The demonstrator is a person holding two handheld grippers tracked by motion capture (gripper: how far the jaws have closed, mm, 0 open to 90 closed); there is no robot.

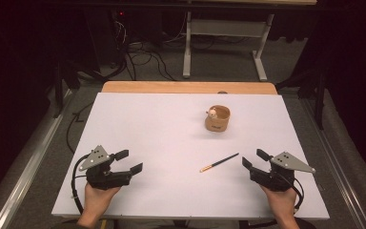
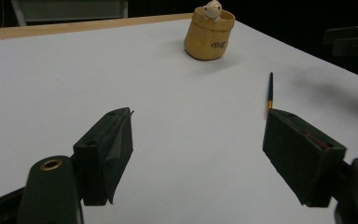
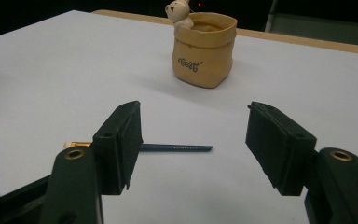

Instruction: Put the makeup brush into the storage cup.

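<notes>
A tan pot point(image 1: 218, 119) with a small white bear figure point(image 1: 212, 113) on its rim stands on the white table top point(image 1: 162, 143), right of centre. A dark pencil with a gold end point(image 1: 219, 162) lies flat nearer the front, between the pot and my right gripper point(image 1: 252, 158). That gripper is open with nothing between its jaws, and its view shows the pencil point(image 3: 177, 148) just beyond them and the pot point(image 3: 205, 49) farther off. My left gripper point(image 1: 128, 161) is open too, resting at the front left, with the pot point(image 2: 209, 35) and pencil point(image 2: 270, 93) far ahead.
A wooden strip point(image 1: 189, 87) borders the table's far edge. Beyond it are a metal frame leg point(image 1: 187, 45) and loose cables point(image 1: 143, 59) on the floor. Bare white surface spreads between the two grippers and across the left half.
</notes>
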